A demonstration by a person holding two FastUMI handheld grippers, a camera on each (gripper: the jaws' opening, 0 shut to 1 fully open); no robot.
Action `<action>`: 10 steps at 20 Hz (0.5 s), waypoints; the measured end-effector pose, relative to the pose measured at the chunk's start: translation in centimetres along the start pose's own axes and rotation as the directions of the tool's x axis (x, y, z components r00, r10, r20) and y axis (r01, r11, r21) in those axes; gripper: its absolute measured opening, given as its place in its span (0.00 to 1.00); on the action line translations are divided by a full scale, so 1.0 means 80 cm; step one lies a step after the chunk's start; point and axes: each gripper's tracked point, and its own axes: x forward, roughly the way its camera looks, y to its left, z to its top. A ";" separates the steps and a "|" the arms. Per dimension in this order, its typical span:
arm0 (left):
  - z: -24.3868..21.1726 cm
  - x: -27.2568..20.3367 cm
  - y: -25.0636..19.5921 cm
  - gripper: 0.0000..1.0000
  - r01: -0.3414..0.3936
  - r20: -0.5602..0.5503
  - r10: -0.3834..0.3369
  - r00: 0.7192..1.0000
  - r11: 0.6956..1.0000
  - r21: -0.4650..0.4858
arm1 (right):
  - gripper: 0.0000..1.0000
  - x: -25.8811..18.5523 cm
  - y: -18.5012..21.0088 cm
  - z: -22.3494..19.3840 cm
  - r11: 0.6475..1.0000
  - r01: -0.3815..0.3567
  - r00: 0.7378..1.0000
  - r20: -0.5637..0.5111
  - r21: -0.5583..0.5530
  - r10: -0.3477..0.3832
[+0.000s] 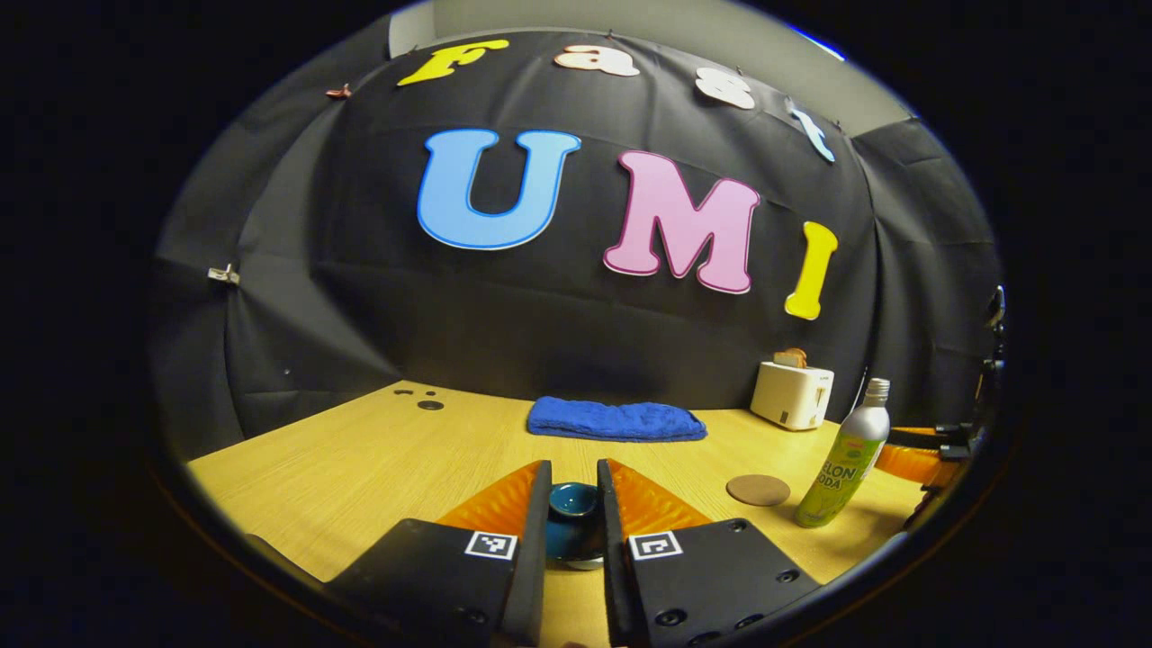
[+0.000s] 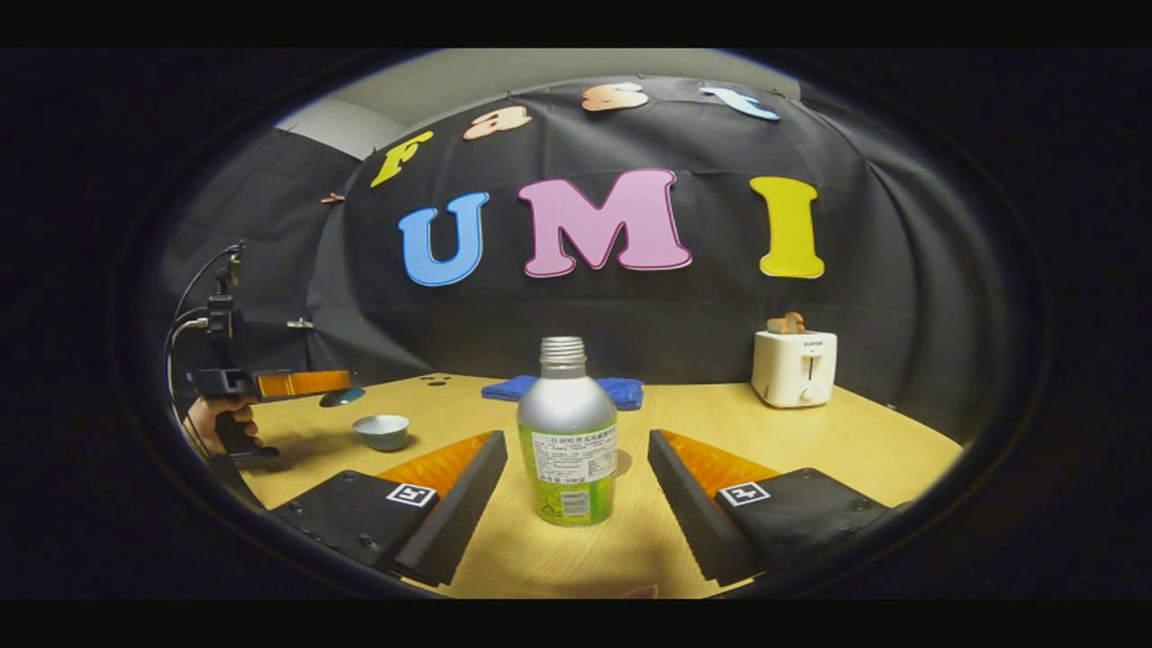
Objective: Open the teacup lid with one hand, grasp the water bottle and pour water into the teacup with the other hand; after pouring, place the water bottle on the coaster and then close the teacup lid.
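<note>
While the left gripper (image 1: 573,504) clamps the teacup lid (image 1: 573,500), right gripper (image 2: 576,481) spread wide around the upright water bottle (image 2: 567,432), teacup (image 2: 381,431) uncovered on the table (image 2: 855,450).

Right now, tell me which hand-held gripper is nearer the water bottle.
Right. The right hand-held gripper is open with the water bottle standing between its fingers; the left hand-held gripper holds the teacup lid off beyond the teacup.

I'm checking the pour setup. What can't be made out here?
Water bottle: fill level, right gripper view; opaque wall.
Teacup: contents, right gripper view; too small, rim hides inside.
Lid: sides, left gripper view; left gripper covers them.
Blue towel: middle, right gripper view; bottle hides it.
</note>
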 end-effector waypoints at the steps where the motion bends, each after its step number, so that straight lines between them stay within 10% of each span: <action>1: -0.003 -0.006 0.004 0.31 -0.003 -0.001 0.003 1.000 1.000 -0.019 | 0.98 0.005 0.001 -0.004 1.000 0.000 1.000 -0.008 -0.001 0.000; 10: -0.022 -0.017 0.013 0.31 0.002 -0.026 -0.004 1.000 0.998 -0.063 | 0.98 0.039 0.001 -0.028 1.000 0.015 0.998 -0.061 0.004 -0.014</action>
